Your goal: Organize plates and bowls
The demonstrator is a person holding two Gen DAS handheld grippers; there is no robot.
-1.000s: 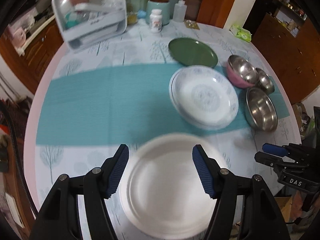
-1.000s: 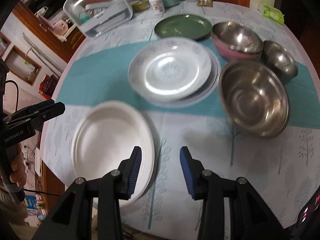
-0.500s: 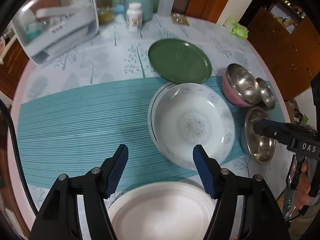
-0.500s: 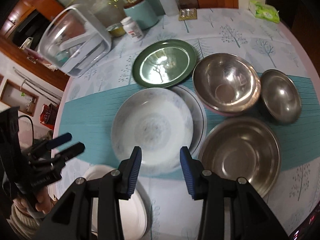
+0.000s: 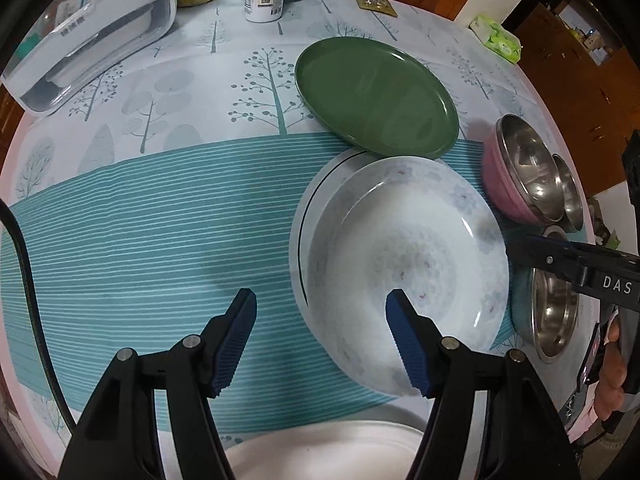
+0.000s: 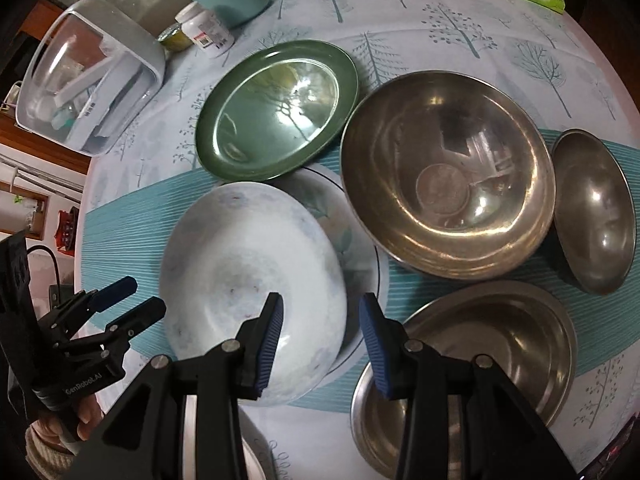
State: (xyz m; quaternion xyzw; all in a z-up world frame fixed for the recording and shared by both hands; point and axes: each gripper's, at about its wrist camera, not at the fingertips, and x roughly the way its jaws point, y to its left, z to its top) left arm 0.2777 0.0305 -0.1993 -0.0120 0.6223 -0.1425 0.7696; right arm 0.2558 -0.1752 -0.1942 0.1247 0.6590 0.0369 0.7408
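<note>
Two grippers are hanging over the crockery with nothing between their jaws. The left gripper (image 5: 320,312) is standing released, its jaws straddling the near-left rim of the patterned deep plate (image 5: 404,264). The right gripper (image 6: 320,316) is standing partly spread and unloaded over that plate's opposite rim.

The deep plate is sitting off-centre on a flat rimmed plate (image 6: 360,240), which is lying on the teal runner (image 5: 140,240). The green plate (image 5: 376,96) is overlapping the flat plate's far edge. A steel bowl nested in a pink bowl (image 5: 504,188), a small steel bowl (image 6: 596,216) and a wide steel bowl (image 6: 480,356) are crowding the right side. A white plate (image 5: 328,452) is lying at the near table edge.

Risks, in my judgement:
- glazed rim slipping from the pads if pinched shallowly;
- lifting the deep plate is likely dragging the flat plate beneath, disturbing the green one;
- right fingers are working close to the wide steel bowl, risking a knock.
</note>
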